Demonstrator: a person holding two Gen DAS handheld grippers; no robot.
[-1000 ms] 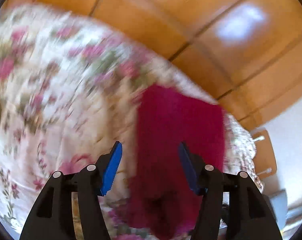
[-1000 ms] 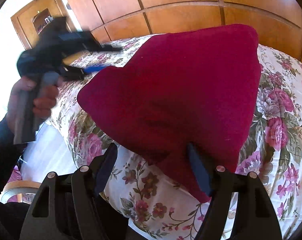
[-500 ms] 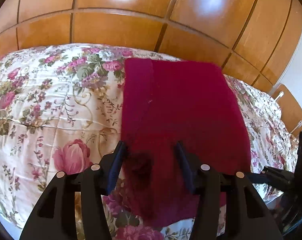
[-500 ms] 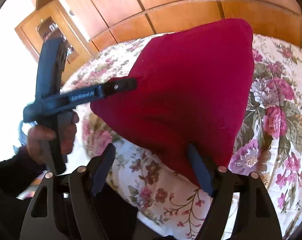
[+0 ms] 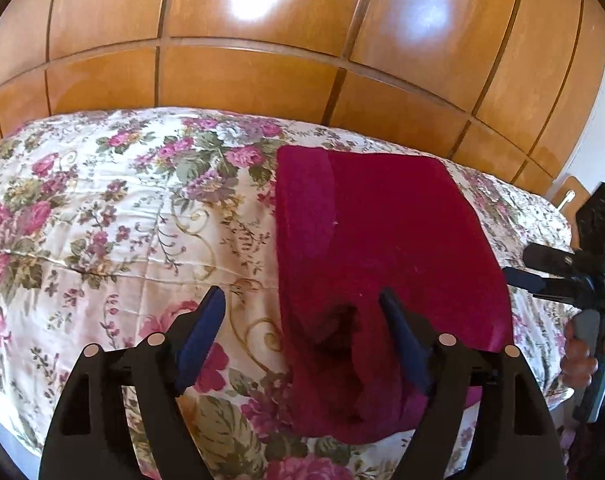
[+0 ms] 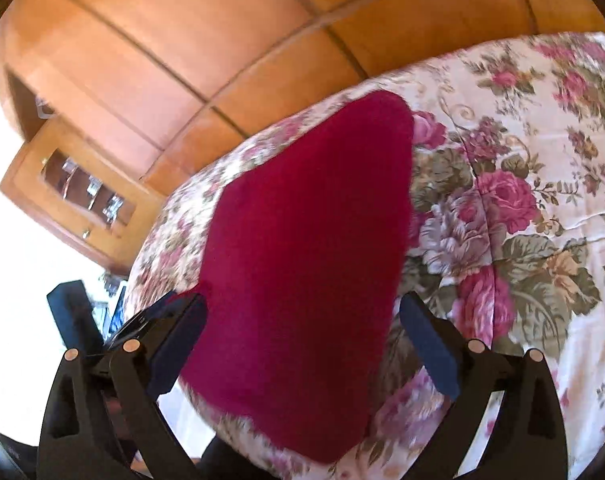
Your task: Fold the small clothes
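Note:
A crimson garment [image 5: 382, 240] lies folded flat on the floral bedspread [image 5: 102, 220], near its front right edge. My left gripper [image 5: 302, 320] hovers over the garment's near left corner. Its jaws are opening: the left pad stands clear over the bedspread and the right pad sits above the cloth without pinching it. In the right wrist view the same garment [image 6: 302, 260] fills the middle. My right gripper [image 6: 302, 340] straddles its near end. Those jaws are opening wide and nothing is pressed between the blue pads. A hand holds the right gripper [image 5: 562, 276] at the bed's right side.
Glossy wooden wardrobe panels [image 5: 262, 80] rise right behind the bed. A small wooden cabinet with a glass front [image 6: 74, 200] stands beside the bed. The bedspread [image 6: 542, 160] drops off at the near edge, close under both grippers.
The left jaws pinched in on the garment's near corner, then spread off it. The right jaws widened while that gripper rolled and swung sideways. The garment now lies flat.

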